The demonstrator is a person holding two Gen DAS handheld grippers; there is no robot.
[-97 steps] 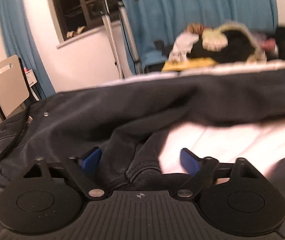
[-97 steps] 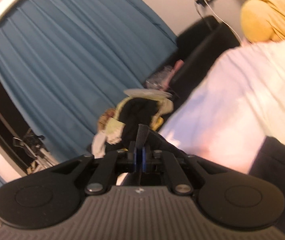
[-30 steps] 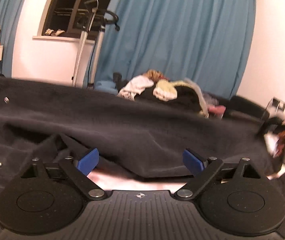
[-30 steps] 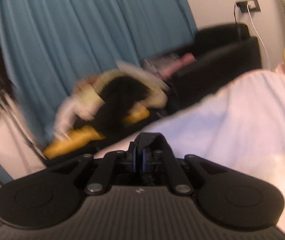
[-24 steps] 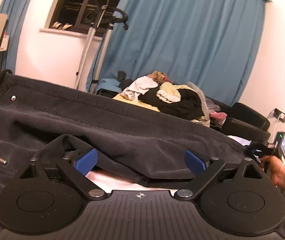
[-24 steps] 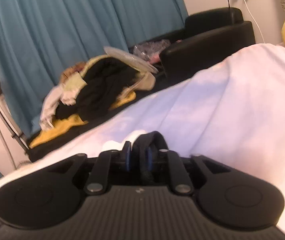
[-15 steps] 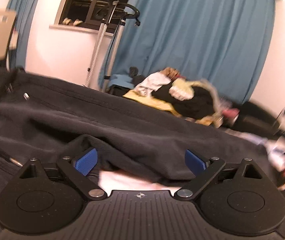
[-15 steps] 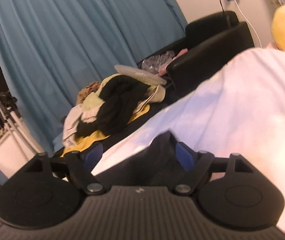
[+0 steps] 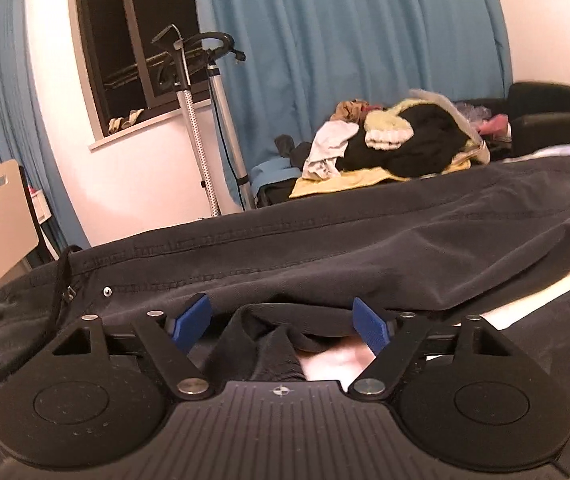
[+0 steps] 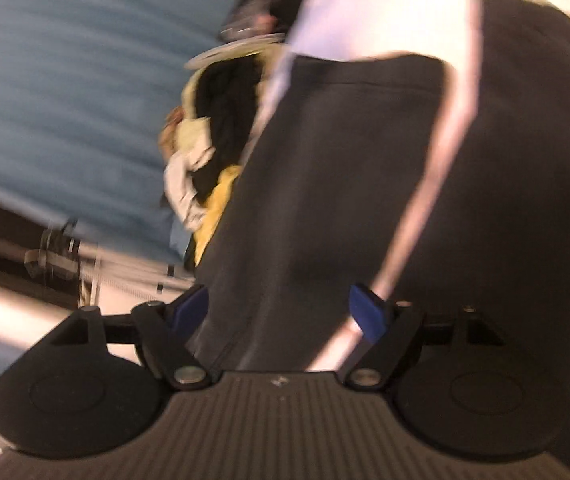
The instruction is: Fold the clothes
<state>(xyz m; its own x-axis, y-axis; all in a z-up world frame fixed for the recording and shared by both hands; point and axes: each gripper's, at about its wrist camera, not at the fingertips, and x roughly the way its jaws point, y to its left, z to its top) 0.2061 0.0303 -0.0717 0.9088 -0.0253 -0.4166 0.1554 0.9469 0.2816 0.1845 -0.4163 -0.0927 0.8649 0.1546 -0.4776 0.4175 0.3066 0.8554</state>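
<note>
Left gripper point(image 9: 281, 326) jaws wide, just been closing, trouser point(image 9: 365, 248) fold between, unclamped; right gripper point(image 10: 279, 312) jaws apart over trousers, holding nothing

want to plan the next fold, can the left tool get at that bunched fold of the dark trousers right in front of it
Probably yes. The left tool is open, its jaws having just closed a little, and the bunched fold of the dark trousers sits between its blue pads with nothing covering it.
</note>
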